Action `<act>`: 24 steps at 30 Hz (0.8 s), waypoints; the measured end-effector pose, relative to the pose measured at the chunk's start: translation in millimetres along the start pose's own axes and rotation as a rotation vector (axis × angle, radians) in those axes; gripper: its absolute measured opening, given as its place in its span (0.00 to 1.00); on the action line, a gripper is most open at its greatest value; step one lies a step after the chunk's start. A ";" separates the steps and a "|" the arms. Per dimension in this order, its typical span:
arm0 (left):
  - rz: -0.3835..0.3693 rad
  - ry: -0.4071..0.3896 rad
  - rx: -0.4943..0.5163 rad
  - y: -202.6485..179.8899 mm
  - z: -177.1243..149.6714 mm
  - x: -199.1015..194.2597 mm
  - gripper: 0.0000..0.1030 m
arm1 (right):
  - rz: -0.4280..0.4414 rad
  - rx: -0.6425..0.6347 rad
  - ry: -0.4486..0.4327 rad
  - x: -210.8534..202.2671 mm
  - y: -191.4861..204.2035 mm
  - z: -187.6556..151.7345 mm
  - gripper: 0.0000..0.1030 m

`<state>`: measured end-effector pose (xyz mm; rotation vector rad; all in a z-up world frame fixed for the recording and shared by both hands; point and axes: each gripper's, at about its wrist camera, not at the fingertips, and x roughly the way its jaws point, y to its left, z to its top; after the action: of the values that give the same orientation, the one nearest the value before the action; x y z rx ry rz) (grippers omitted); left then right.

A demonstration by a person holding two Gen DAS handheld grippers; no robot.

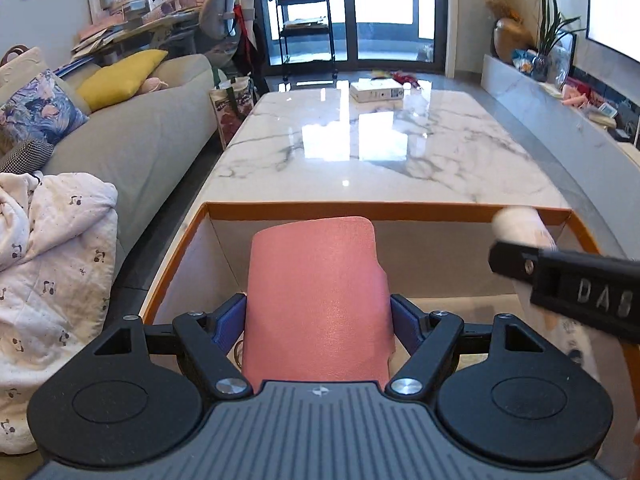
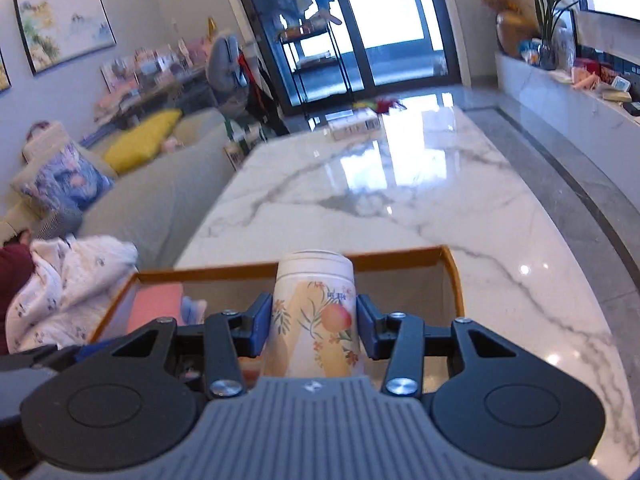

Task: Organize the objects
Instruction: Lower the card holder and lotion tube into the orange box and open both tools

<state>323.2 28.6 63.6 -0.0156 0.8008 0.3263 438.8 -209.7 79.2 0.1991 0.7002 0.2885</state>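
My left gripper [image 1: 318, 320] is shut on a pink textured pouch [image 1: 316, 296] and holds it upright over the open orange-rimmed box [image 1: 320, 210]. My right gripper [image 2: 314, 322] is shut on a white floral bottle with a peach print [image 2: 314, 312] and holds it over the right part of the same box [image 2: 452, 276]. In the left wrist view the bottle [image 1: 520, 226] and a black arm of the right gripper show at the right, above the box. In the right wrist view the pink pouch [image 2: 156, 306] shows at the left inside the box.
The box stands at the near end of a white marble table [image 1: 380, 148]. A white flat carton [image 1: 376, 91] lies at the table's far end. A grey sofa [image 1: 132, 148] with cushions and a white blanket [image 1: 52, 268] runs along the left. A marble ledge [image 1: 560, 120] runs along the right.
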 end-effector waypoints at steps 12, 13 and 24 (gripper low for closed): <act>0.004 0.069 0.075 -4.0 0.0 1.0 0.87 | -0.030 0.077 0.148 21.8 -2.8 -5.7 0.14; 0.005 0.072 0.078 -4.3 -0.2 1.5 0.87 | -0.028 0.081 0.154 22.6 -2.6 -4.9 0.14; 0.009 0.091 0.090 -3.3 -0.1 4.0 0.88 | -0.036 0.054 0.184 24.8 4.1 -3.7 0.24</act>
<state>326.7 26.5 60.3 0.0576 0.9056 0.2996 453.6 -197.5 62.6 0.2132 0.8931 0.2554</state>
